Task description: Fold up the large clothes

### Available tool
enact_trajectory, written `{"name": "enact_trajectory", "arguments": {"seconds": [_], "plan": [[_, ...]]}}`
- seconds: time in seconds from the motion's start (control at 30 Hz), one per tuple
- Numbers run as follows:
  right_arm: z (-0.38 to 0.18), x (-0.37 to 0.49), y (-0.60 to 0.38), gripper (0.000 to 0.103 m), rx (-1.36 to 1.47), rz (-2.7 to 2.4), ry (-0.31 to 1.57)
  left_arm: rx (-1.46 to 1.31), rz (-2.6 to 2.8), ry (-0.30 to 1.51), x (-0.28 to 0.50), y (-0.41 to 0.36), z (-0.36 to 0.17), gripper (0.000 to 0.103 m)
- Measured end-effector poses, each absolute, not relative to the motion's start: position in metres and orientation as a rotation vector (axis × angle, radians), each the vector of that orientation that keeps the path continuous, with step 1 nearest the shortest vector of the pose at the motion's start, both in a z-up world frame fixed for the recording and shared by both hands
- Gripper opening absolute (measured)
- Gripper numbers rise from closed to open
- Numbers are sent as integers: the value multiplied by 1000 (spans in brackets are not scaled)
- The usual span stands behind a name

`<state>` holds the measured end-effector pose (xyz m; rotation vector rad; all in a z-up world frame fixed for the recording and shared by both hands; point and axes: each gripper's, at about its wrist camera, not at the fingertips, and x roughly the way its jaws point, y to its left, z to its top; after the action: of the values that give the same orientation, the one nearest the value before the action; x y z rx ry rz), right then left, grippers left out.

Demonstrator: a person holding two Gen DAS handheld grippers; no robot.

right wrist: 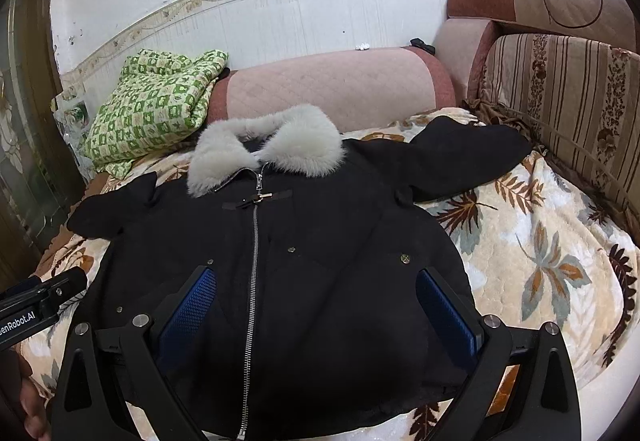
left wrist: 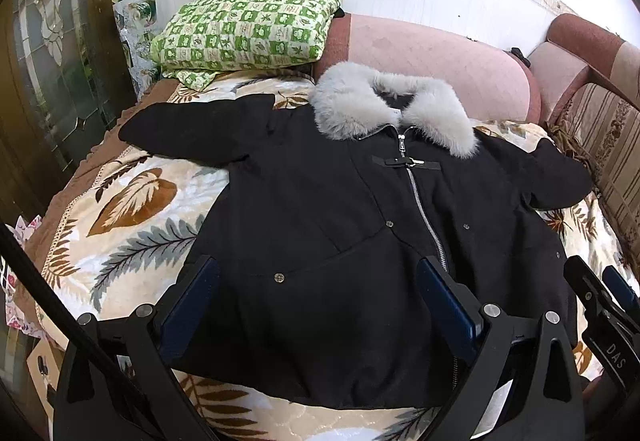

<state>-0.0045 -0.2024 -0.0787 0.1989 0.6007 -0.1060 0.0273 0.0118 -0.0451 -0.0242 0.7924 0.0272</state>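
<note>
Coat is laid flat on the blanket, zipped, sleeves spread — no fold made yet. Left gripper & right gripper are spread wide above the hem, nothing gripped.

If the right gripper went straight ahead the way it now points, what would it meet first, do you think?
Most likely the black coat: the open right gripper points over its zipped front, near the hem, toward the grey fur collar. Height above the fabric is unclear.
</note>
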Motion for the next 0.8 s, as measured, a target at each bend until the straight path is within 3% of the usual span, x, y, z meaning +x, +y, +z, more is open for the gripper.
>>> {"name": "enact_trajectory", "arguments": {"seconds": [0.33, 0.7, 0.8], "plan": [[-88, 9, -203, 101, 193, -107, 633, -89, 27, 800, 44, 23, -55, 95], [-97, 30, -200, 101, 162, -105, 664, -80, 190, 819, 76, 92, -63, 89], [-102, 37, -199, 101, 158, -101, 681, -60, 263, 825, 84, 113, -65, 78]]}}
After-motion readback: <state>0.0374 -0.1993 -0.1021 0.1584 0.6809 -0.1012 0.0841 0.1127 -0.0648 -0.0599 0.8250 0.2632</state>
